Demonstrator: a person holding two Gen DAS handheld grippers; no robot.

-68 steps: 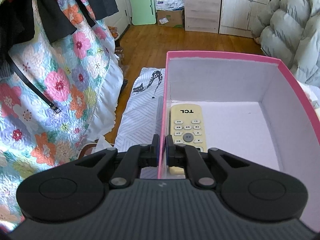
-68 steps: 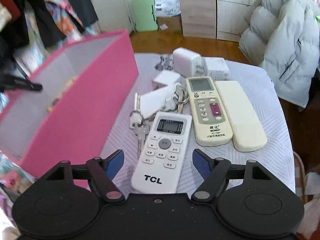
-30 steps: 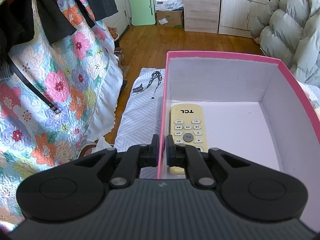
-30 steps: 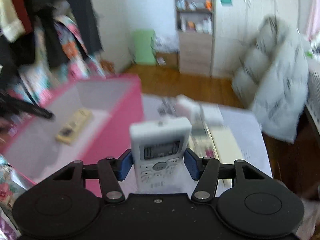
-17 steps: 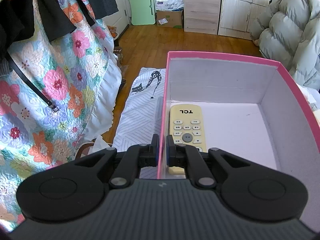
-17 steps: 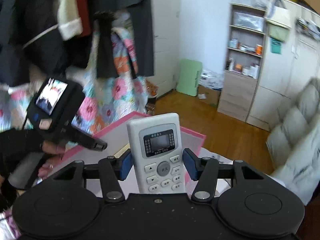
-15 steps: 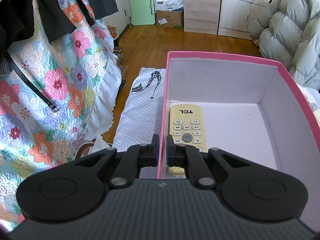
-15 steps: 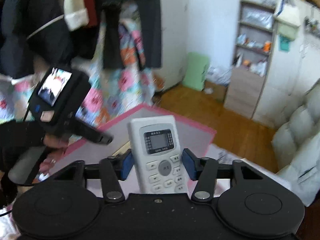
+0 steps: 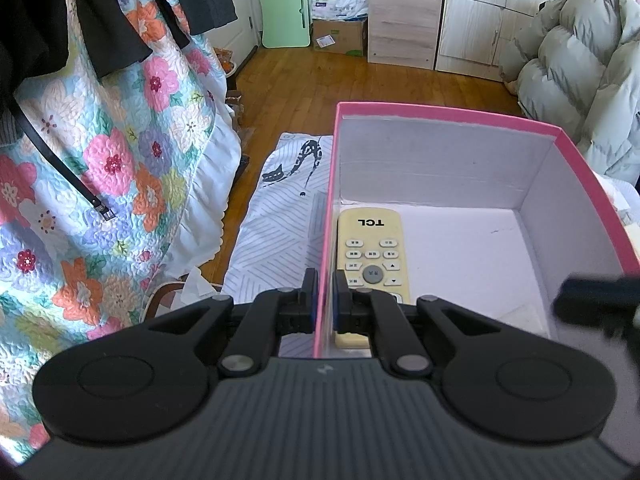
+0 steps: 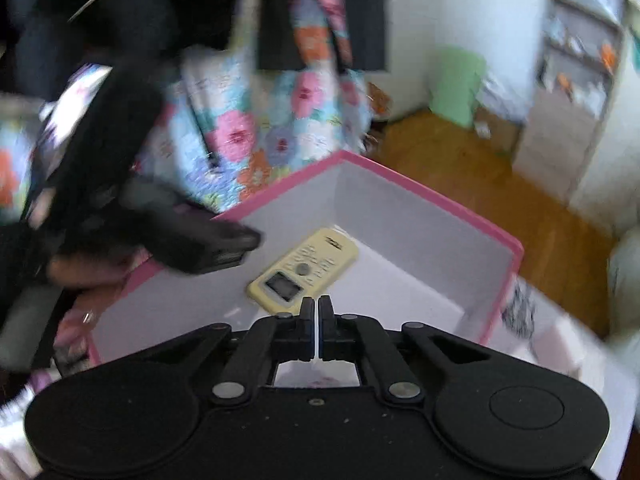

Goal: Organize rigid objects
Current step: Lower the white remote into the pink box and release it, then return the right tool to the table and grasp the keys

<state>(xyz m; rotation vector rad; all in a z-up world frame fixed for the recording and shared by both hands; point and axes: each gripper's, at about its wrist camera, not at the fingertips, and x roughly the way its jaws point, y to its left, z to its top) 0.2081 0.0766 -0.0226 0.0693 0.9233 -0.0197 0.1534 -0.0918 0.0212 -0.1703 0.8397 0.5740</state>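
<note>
A pink box with a white inside stands on the striped cloth. A yellowed TCL remote lies flat along its left wall. My left gripper is shut on that left wall. From the right wrist view the box lies below, the yellowed remote on its floor, and the left gripper is clamped on the rim. My right gripper hovers over the box; its jaws are closing to a sliver with nothing between them. Its dark blurred tip enters the left wrist view. No white remote shows in either view.
A floral quilt and dark clothes hang at the left. The striped tablecloth shows beside the box. A padded jacket sits at the right, a wooden cabinet behind on the wood floor. A person's hand holds the left gripper.
My right gripper swung left over the box. Its jaws came together, and the white remote they held is out of view. The left gripper and the box stayed put.
</note>
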